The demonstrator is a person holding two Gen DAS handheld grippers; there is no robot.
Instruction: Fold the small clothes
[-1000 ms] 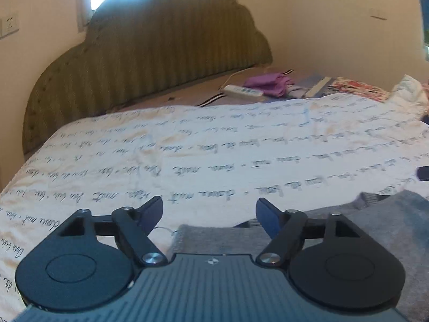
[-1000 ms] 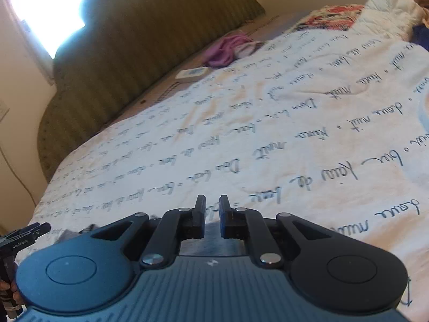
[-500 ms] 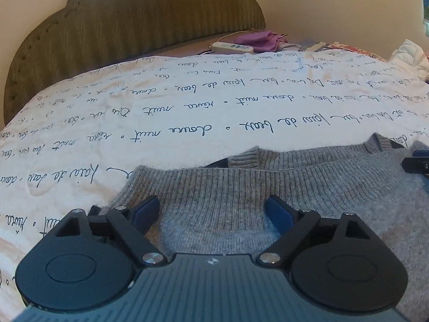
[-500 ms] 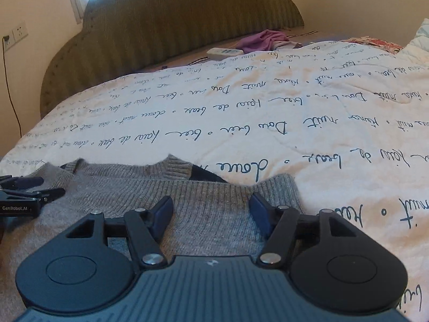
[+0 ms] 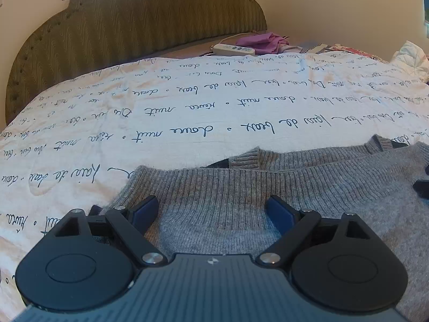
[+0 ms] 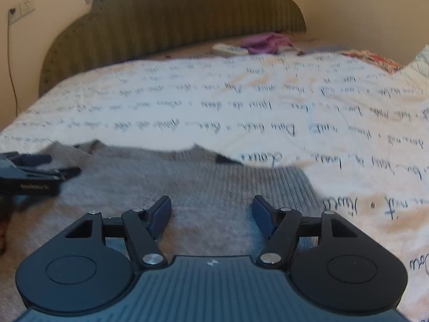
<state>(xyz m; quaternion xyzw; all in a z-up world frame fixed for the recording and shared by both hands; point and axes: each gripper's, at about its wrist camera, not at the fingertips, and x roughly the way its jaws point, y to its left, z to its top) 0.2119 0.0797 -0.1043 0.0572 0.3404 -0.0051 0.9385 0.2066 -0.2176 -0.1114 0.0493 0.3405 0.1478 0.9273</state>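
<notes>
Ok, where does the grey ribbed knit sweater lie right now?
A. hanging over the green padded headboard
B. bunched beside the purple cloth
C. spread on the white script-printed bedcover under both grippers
C: the grey ribbed knit sweater lies on the white script-printed bedcover, below the left gripper and right gripper.

My right view is smeared: the script on the bedspread (image 6: pixel 241 102) won't read. The grey sweater (image 5: pixel 308 187) runs off frame beside my left hand-held gripper (image 5: pixel 211 209), its near hem hidden under the gripper body.
</notes>
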